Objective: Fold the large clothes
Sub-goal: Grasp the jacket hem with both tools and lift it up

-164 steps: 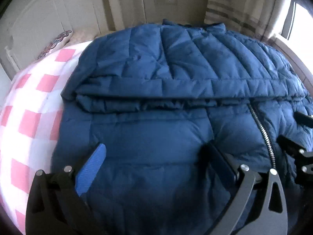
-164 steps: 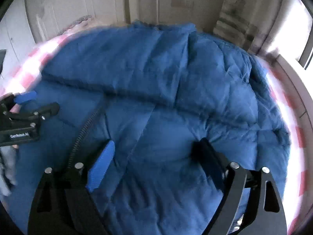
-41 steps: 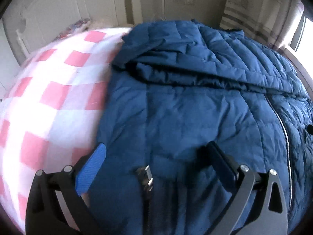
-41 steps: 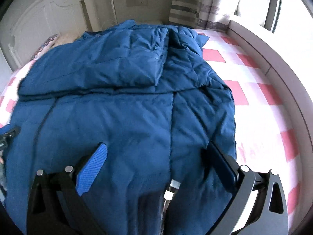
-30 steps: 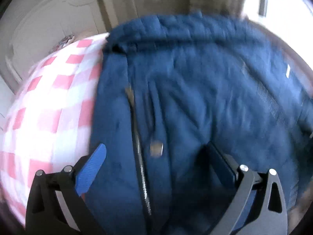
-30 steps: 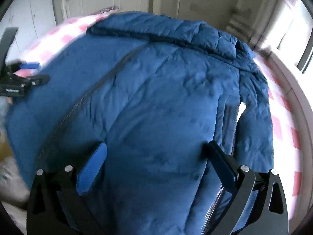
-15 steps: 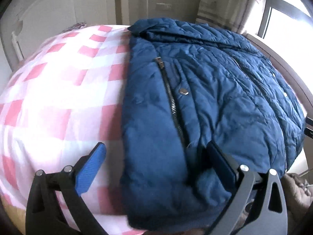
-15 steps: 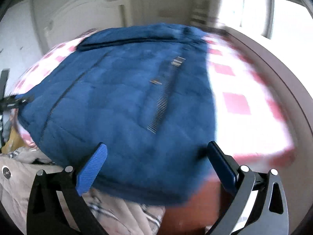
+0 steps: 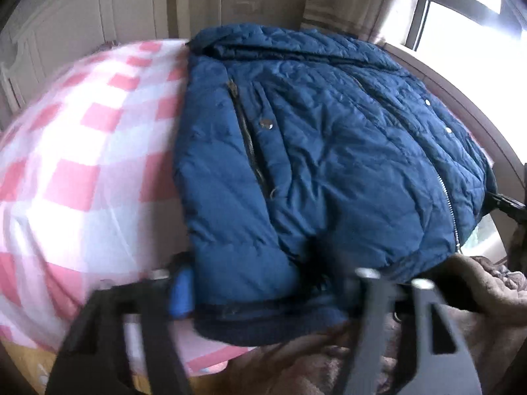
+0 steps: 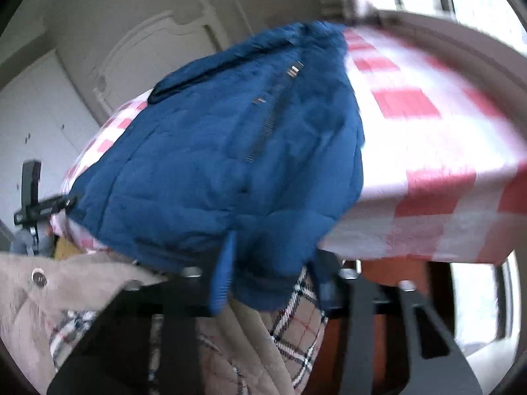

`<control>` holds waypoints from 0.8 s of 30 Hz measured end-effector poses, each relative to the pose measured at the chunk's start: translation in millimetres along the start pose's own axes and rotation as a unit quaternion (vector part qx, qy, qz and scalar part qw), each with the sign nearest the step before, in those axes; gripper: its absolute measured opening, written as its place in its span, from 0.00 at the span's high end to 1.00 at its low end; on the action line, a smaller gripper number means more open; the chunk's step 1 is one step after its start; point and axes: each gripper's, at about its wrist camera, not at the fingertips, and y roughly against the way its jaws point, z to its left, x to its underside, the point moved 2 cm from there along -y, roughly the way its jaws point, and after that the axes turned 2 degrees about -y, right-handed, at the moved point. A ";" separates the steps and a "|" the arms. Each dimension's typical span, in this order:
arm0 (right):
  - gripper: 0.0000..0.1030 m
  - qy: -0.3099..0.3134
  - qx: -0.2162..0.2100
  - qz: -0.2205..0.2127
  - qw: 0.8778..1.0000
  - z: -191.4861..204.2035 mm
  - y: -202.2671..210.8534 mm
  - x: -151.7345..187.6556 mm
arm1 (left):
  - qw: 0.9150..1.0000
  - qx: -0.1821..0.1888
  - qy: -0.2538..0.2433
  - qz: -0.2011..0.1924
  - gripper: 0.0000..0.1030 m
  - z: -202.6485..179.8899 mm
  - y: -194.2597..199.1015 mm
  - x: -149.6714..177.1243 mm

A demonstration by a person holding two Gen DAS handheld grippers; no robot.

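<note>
The left claw (image 9: 260,283) has just been closing, and its jaws now pinch the near hem of the blue puffer jacket (image 9: 329,151) at the jacket's left corner, the blue pad (image 9: 180,291) pressed against the fabric's edge. The right claw (image 10: 270,283) has likewise just been closing, and it grips the hem at the opposite corner, with a fold of blue fabric bunched between its jaws. In the left wrist view the right claw shows as a dark tip at the jacket's far right corner.

The jacket lies folded on the bed (image 9: 82,171), on a pink-and-white checked sheet (image 10: 428,138). Its near hem hangs just over the bed's near edge, and its collar end points toward the white headboard (image 9: 82,10). A pocket zip (image 9: 247,141) and a metal snap (image 9: 266,124) face up.

Below the near edge lies a beige coat with a plaid lining (image 10: 296,335). A window (image 9: 467,23) stands beyond the bed's right side.
</note>
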 end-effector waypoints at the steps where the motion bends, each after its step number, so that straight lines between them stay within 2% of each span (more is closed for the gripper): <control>1: 0.67 0.010 0.005 -0.006 1.000 4.8 3.4 -1.2 | 1.000 0.003 0.006 -0.003 0.63 1.7 2.6 -1.5; 4: 0.68 0.011 0.003 -0.034 0.999 9.4 13.9 -7.6 | 0.999 0.025 0.034 -0.007 0.63 11.7 2.4 -4.3; 6: 0.67 -0.004 -0.001 -0.033 0.999 3.9 10.2 -10.5 | 0.999 0.022 0.047 -0.006 0.50 14.7 -3.5 -4.3; 7: 0.67 -0.010 -0.002 -0.028 1.000 1.5 6.8 -10.8 | 0.998 0.023 0.052 -0.004 0.38 15.1 -5.7 -4.5; 8: 0.66 -0.015 0.003 -0.019 1.000 -0.2 2.0 -9.9 | 0.998 0.029 0.058 0.004 0.31 13.6 -11.9 -4.2; 9: 0.66 -0.017 0.006 -0.015 1.000 -2.0 3.2 -8.4 | 0.998 0.027 0.055 -0.003 0.31 10.8 -11.4 -3.8; 10: 0.66 -0.019 0.010 -0.011 1.000 -3.2 0.2 -8.1 | 0.999 0.017 0.046 -0.004 0.32 6.7 -12.0 -3.3; 11: 0.66 -0.019 0.012 -0.011 1.000 -3.4 -1.0 -7.1 | 0.999 0.010 0.032 -0.004 0.45 0.8 -11.6 -3.9; 12: 0.66 -0.016 0.014 -0.014 1.000 -2.3 -1.1 -5.8 | 0.999 0.019 0.033 -0.008 0.54 0.5 -9.7 -5.0; 13: 0.69 -0.011 0.017 -0.016 1.000 -0.4 -0.6 -4.8 | 0.998 0.039 0.044 -0.014 0.68 2.9 -5.4 -6.1; 15: 0.75 0.009 0.016 -0.028 0.999 6.7 4.2 -3.4 | 0.994 0.077 0.074 -0.039 0.79 12.2 8.3 -7.8; 17: 0.78 0.017 0.000 -0.057 0.998 12.1 16.9 -3.9 | 0.988 0.104 0.093 -0.065 0.82 17.1 24.0 -10.0; 19: 0.81 0.008 -0.036 -0.109 0.993 17.9 42.8 -11.6 | 0.977 0.142 0.118 -0.107 0.83 25.2 54.6 -18.3; 24: 0.81 0.035 -0.105 -0.221 0.969 51.2 121.1 -37.2 | 0.950 0.199 0.124 -0.207 0.83 38.1 139.1 -30.8</control>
